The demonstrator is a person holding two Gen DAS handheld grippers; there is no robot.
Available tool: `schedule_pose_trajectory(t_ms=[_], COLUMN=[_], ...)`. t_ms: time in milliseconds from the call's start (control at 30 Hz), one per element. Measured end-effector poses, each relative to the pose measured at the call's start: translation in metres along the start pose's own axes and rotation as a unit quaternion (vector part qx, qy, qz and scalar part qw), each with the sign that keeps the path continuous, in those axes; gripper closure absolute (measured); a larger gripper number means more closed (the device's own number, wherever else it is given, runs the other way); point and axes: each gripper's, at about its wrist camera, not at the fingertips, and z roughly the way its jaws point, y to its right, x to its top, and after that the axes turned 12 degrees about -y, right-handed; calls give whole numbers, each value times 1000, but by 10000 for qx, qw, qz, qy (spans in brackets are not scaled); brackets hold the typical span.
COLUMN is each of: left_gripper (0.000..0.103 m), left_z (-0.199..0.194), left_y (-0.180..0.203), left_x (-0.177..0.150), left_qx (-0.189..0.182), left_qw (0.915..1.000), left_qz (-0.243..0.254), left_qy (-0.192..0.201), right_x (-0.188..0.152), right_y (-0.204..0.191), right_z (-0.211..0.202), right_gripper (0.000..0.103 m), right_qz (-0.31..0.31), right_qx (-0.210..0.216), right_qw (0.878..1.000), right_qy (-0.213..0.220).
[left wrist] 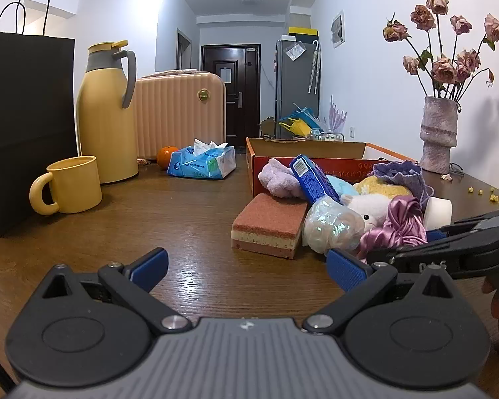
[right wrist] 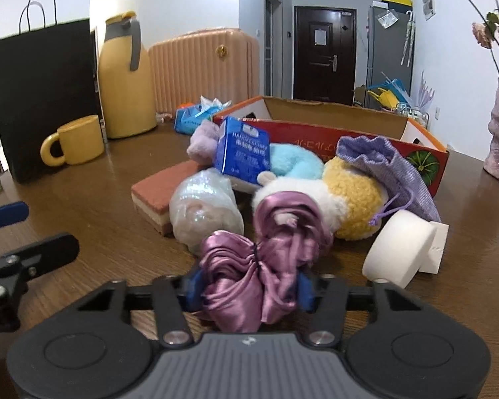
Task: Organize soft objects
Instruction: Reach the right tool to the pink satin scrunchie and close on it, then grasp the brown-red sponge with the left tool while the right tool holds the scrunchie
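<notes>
A pile of soft things lies on the wooden table in front of an open cardboard box (left wrist: 316, 149) (right wrist: 336, 113). My right gripper (right wrist: 249, 287) is shut on a purple satin scrunchie (right wrist: 266, 259), at the near edge of the pile; the scrunchie also shows in the left wrist view (left wrist: 399, 229). Behind it lie a plush toy (right wrist: 346, 199), a clear bag (right wrist: 206, 209), a pink layered sponge (left wrist: 269, 226), a blue tissue pack (right wrist: 243, 149), a purple drawstring pouch (right wrist: 382, 163) and a white foam roll (right wrist: 399, 246). My left gripper (left wrist: 249, 269) is open and empty, left of the pile.
A yellow mug (left wrist: 70, 186), a yellow thermos (left wrist: 106, 109) and a black paper bag (left wrist: 23, 126) stand at the left. A blue tissue packet (left wrist: 201, 163) and an orange (left wrist: 166, 154) lie further back. A vase of dried roses (left wrist: 437, 133) stands at the right.
</notes>
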Motion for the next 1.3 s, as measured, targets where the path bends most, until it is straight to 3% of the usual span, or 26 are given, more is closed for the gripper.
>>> schedule_pose_trajectory(t_ms=[467,800,1300], left_gripper=[0,0,0], left_z=[8,38,99], left_y=[-4,-11,6], left_x=[26,54,76], left_qx=[81,97,103], left_qw=[9998,9988,9943], left_qz=[198,256,479], left_qy=[-64,-406,-947], right_x=[1,7,24], right_y=[15,44,101], right_z=[-33,-54,-51], right_gripper=[58,58,57], right_qz=[288,598,956], right_qx=[-153,-483,-1194], right_qw=[9965,9896,9784], right_qy=[766,1220,1388])
